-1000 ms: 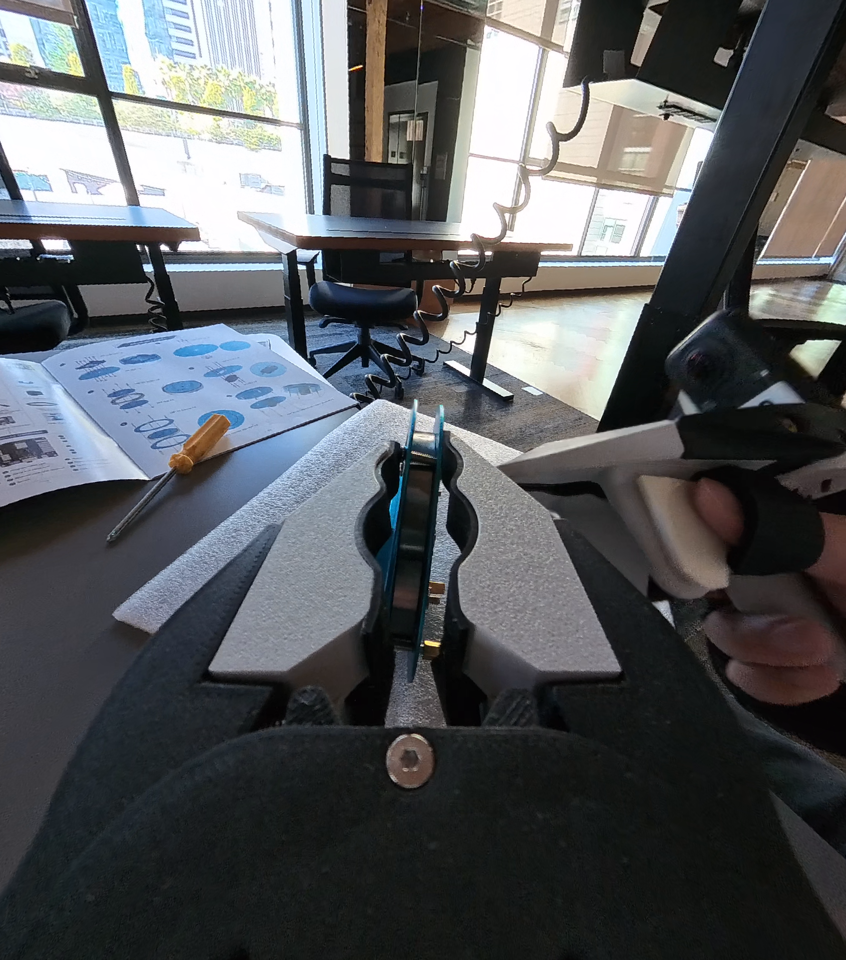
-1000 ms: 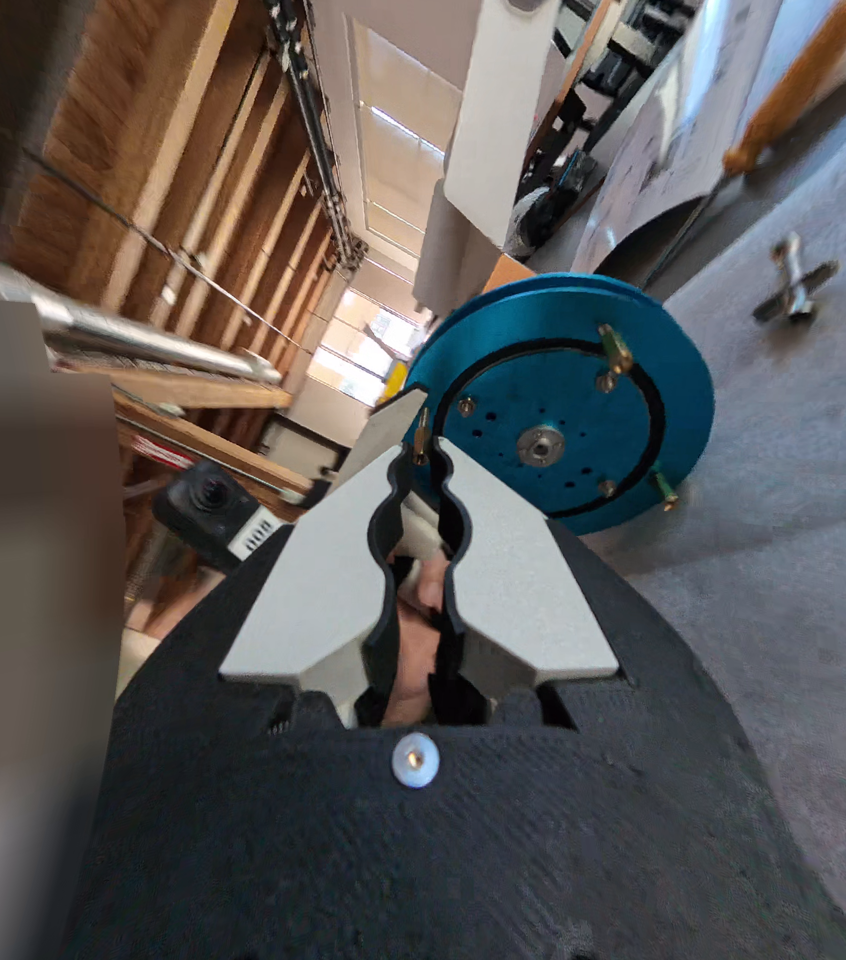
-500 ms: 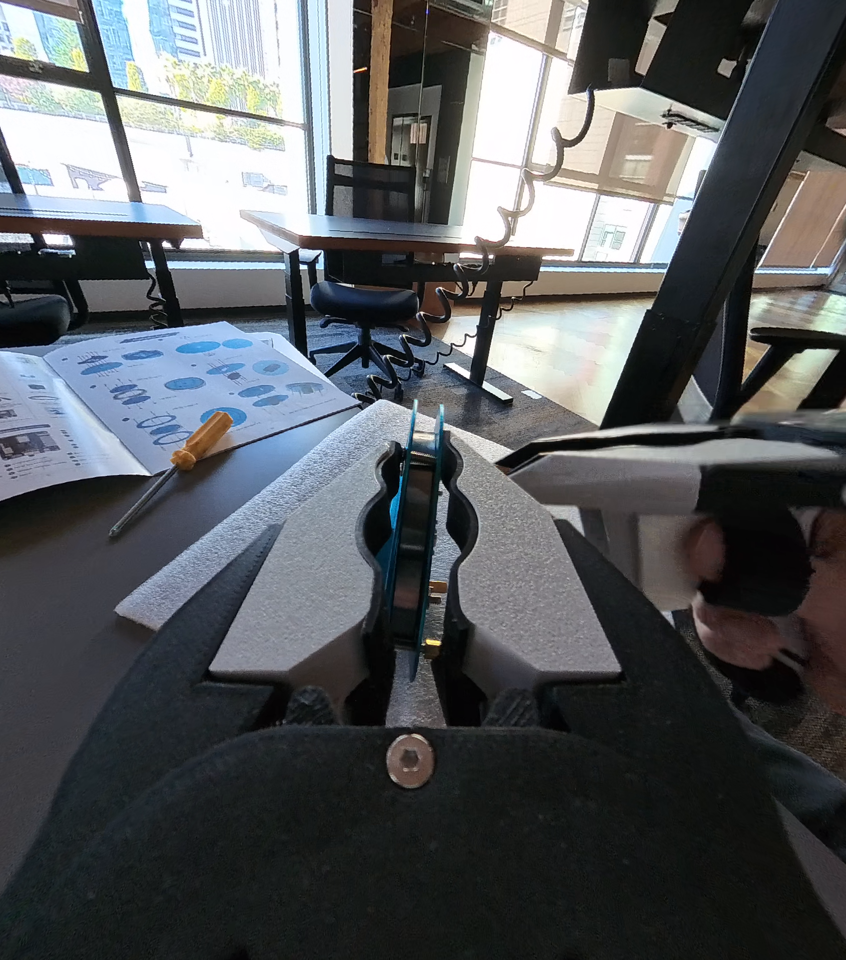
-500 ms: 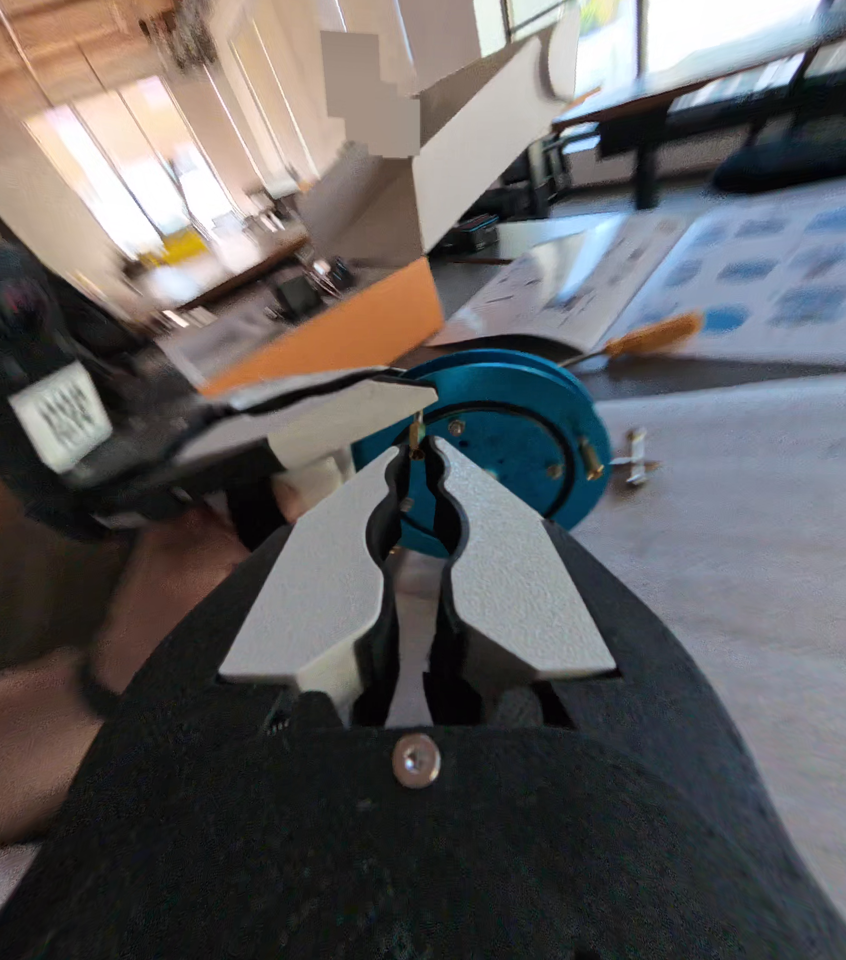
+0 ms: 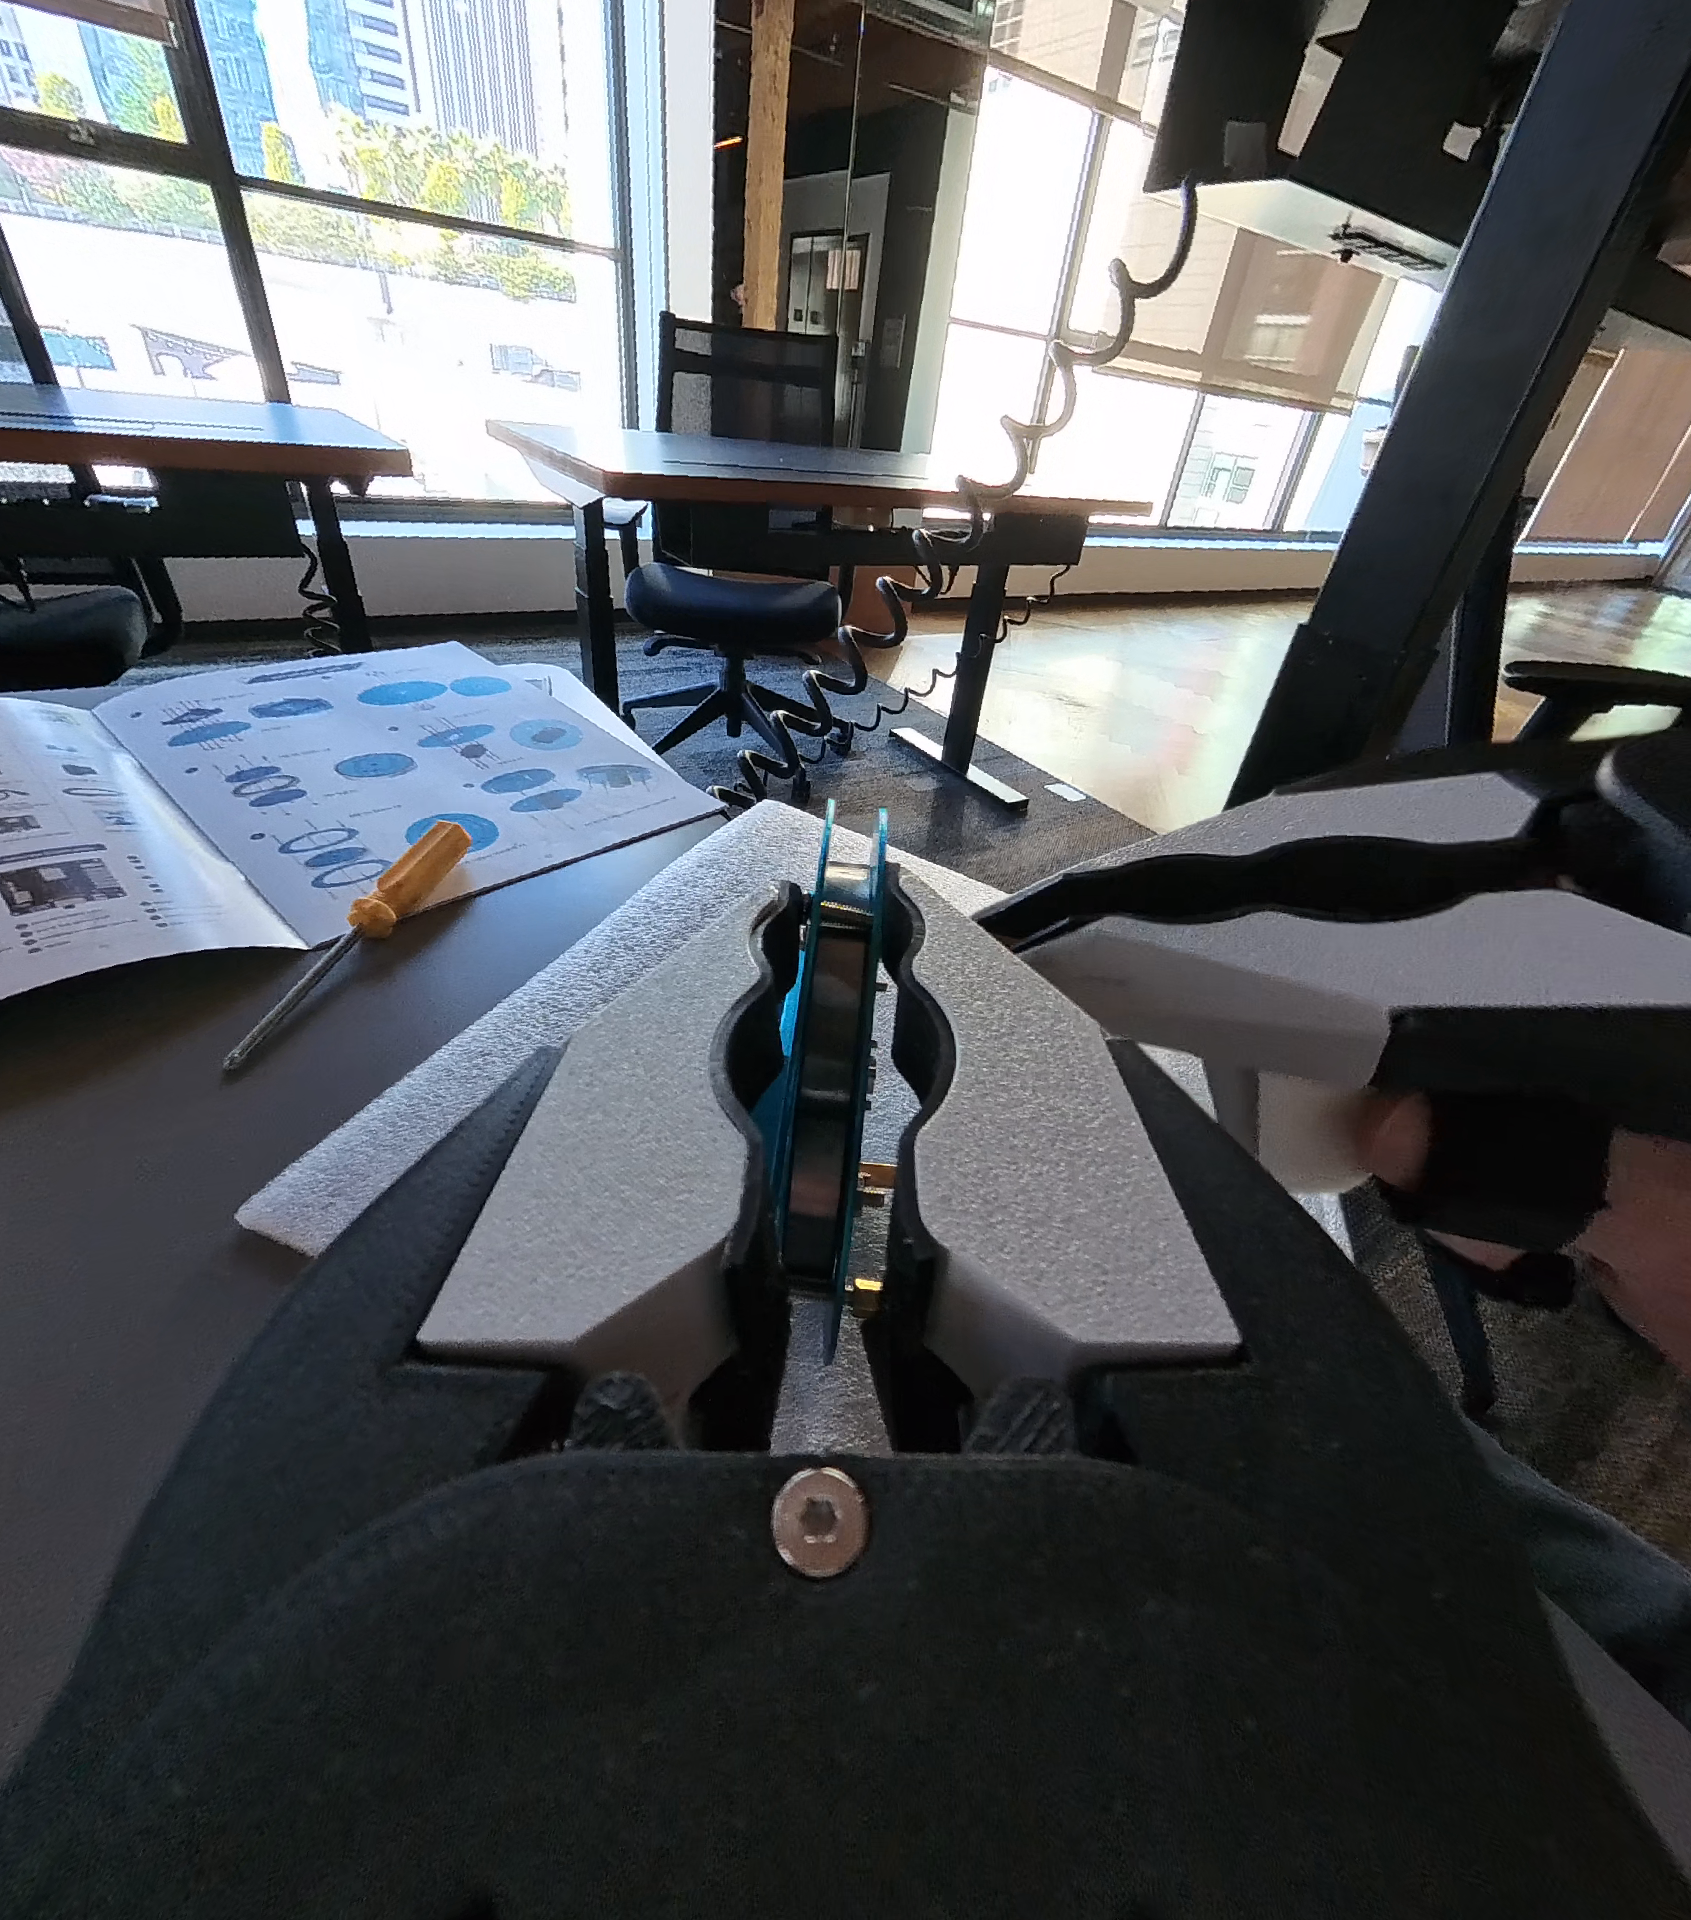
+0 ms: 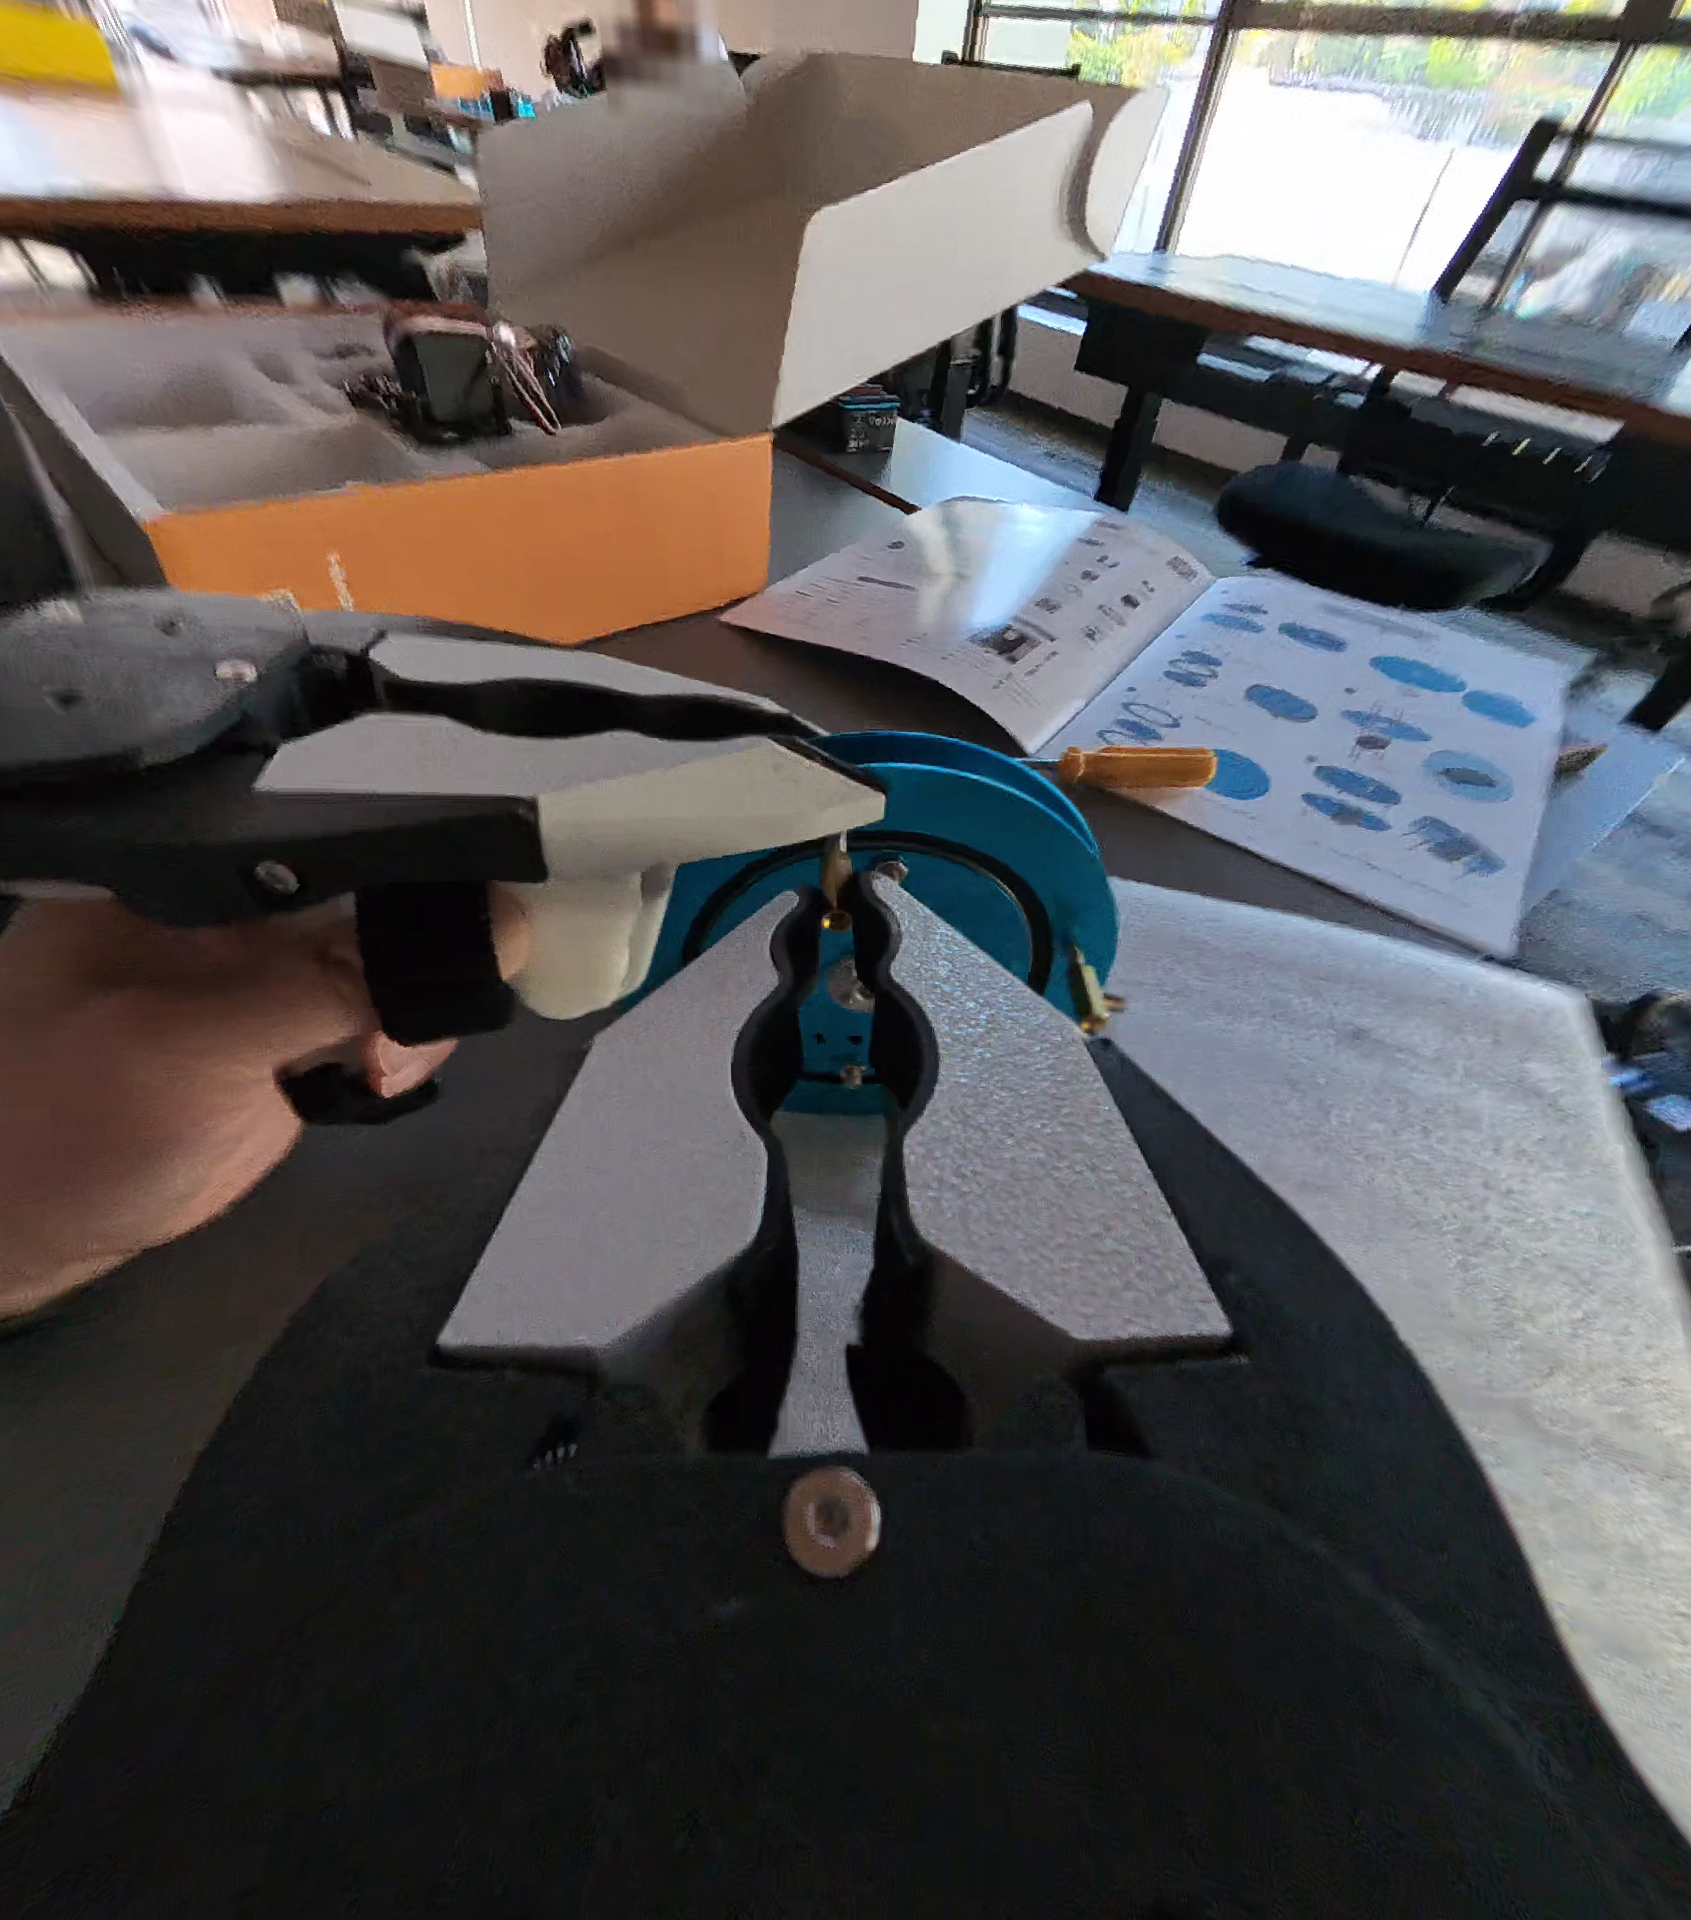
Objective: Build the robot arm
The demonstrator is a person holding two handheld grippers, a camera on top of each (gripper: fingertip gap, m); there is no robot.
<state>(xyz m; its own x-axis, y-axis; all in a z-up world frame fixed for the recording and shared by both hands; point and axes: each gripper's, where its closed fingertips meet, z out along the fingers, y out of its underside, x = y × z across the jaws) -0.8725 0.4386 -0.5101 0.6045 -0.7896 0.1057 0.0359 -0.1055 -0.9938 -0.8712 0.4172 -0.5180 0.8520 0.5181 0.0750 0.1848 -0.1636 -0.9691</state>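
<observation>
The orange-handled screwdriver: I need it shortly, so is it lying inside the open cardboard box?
No. The orange-handled screwdriver lies on the dark table at the edge of the open instruction booklet, outside the cardboard box.

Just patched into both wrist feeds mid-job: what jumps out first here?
The blue double-disc assembly stands on edge, clamped in the left gripper above the white foam sheet. The right gripper is pinched on a brass standoff on its face. Behind lie an orange-handled screwdriver, an open instruction booklet and an open orange box.
</observation>
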